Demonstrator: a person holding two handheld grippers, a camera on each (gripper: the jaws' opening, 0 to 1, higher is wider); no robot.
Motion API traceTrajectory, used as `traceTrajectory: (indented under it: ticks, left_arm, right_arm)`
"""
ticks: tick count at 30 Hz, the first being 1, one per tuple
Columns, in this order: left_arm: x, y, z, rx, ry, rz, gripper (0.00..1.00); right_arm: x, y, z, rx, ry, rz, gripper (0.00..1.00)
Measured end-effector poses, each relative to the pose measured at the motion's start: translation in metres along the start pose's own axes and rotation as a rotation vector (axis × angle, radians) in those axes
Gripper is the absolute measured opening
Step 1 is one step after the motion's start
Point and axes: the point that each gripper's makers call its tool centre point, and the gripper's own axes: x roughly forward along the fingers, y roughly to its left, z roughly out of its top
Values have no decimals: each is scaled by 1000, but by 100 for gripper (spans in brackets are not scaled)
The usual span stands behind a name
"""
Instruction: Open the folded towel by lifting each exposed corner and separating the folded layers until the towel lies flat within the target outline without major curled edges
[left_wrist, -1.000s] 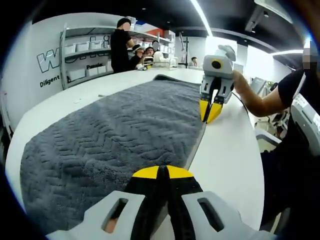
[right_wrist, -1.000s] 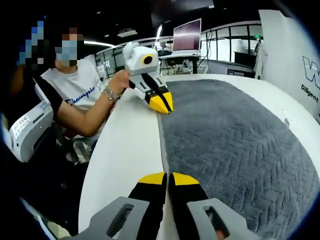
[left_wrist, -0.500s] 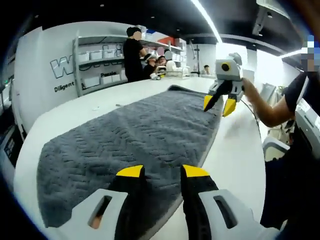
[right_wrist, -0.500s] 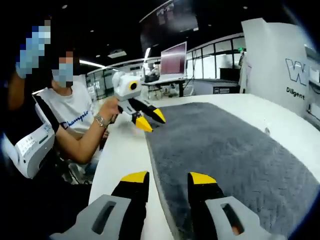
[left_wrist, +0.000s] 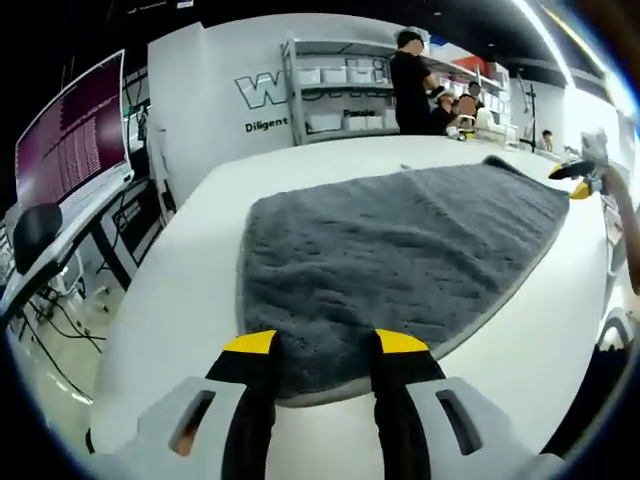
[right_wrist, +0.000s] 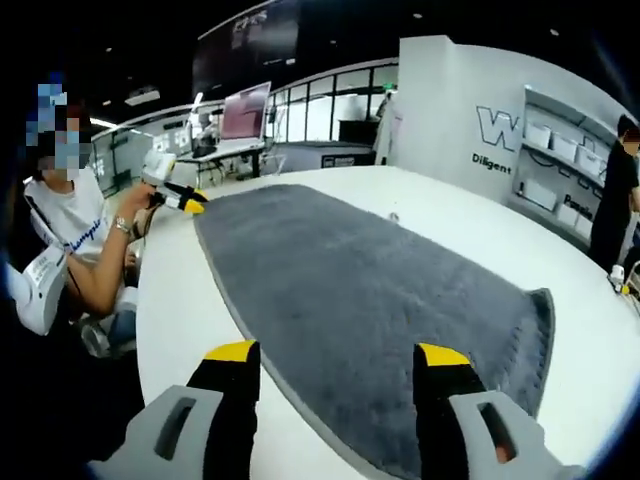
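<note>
Both grippers, left (left_wrist: 325, 345) and right (right_wrist: 337, 355), have let go, jaws spread; towel (left_wrist: 400, 250) runs lengthwise between them.

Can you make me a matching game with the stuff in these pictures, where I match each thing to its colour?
Things:
1. towel
2. table
3. tips of the left hand-held gripper
4. screen

Colours:
A. yellow
B. purple-pink
C. grey
D. white

Pairs: 1-C, 2-D, 3-A, 4-B
</note>
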Motion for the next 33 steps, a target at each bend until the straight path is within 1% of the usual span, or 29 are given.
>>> traceTrajectory:
  ticks: [1,2,4,6,7,8,10,11,12,13,18,20,23,25,26,28,31,33]
  left_arm:
    - [0,1,0,-5,-2,-3,34]
    - [1,1,0,-7,-3,-3,33]
    - [2,2,-1,-12,-1,-1,31]
    - [4,2,-5,-8,18,2,29]
    - [5,3,-7,-8,26,1,29]
    - [5,3,-8,-13,27,-3,28]
    - [4,4,-8,-25,20,-8,28]
    - [4,4,-8,-27,18,-9,28]
    - [4,2,-8,-30,16,-13,28]
    - [6,4,-8,-34,16,-17,28]
    - [7,5,-7,-41,17,-27,26]
    - [6,5,-7,-38,17,-29,24]
    - [7,2,-7,-33,16,-39,20]
    - [6,2,-7,-35,16,-37,19]
    - [6,1,-8,-37,15,-36,19]
    - [6,0,-8,-37,15,-31,19]
    - [5,-3,-9,-30,17,-26,17]
    - [5,0,-8,-31,16,-18,14]
  right_arm:
    - [-4,-5,-5,12,7,-10,60]
    - [-9,-14,-11,46,6,-39,59]
    - [-18,-24,-19,80,6,-65,57]
    - [-27,-35,-27,114,11,-97,51]
    - [-29,-38,-29,119,14,-102,49]
    - [-34,-43,-35,132,24,-112,44]
    - [-41,-53,-45,174,43,-132,40]
    - [-44,-57,-49,182,44,-133,37]
    - [-46,-62,-54,209,49,-140,36]
    - [-48,-68,-59,230,62,-155,35]
    - [-50,-86,-77,273,85,-185,31]
    - [-49,-89,-85,282,102,-197,27]
    - [-47,-87,-95,283,129,-204,23]
    - [-48,-88,-95,270,112,-208,21]
    - [-48,-89,-95,288,109,-209,19]
    - [-50,-91,-97,271,114,-225,13]
    - [-53,-89,-99,270,115,-224,10]
    - [-55,-89,-101,266,114,-224,9]
